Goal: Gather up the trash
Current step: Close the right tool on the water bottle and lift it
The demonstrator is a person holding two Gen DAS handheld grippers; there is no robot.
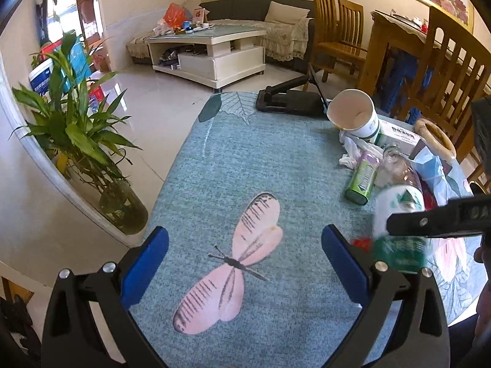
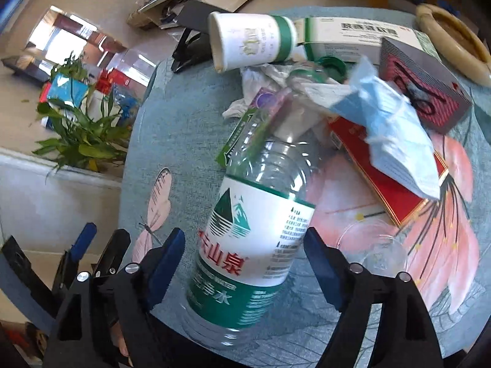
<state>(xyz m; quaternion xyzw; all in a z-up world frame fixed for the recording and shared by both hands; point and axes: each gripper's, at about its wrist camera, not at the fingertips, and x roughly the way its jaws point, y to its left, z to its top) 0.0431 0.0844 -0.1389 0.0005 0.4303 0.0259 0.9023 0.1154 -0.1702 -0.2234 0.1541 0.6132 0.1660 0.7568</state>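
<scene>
A clear plastic water bottle (image 2: 254,239) with a green and white label lies on the blue floral tablecloth (image 2: 190,116), its base between the wide-apart jaws of my right gripper (image 2: 244,263); the pads stand apart from its sides. The bottle also shows blurred in the left wrist view (image 1: 399,214), behind my right gripper's finger. Behind it lies a trash pile: a paper cup (image 2: 248,41) on its side, crumpled tissue (image 2: 260,79), a blue mask (image 2: 396,122), a red box (image 2: 386,171) and a green can (image 1: 362,178). My left gripper (image 1: 245,263) is open and empty over a pink dragonfly print (image 1: 230,263).
A black stand (image 1: 288,99) sits at the table's far edge. A white box (image 2: 353,36), a dark box (image 2: 423,92), a wooden ring (image 2: 451,36) and a clear lid (image 2: 374,248) lie nearby. A potted plant (image 1: 76,135) stands left; wooden chairs (image 1: 442,70) stand right.
</scene>
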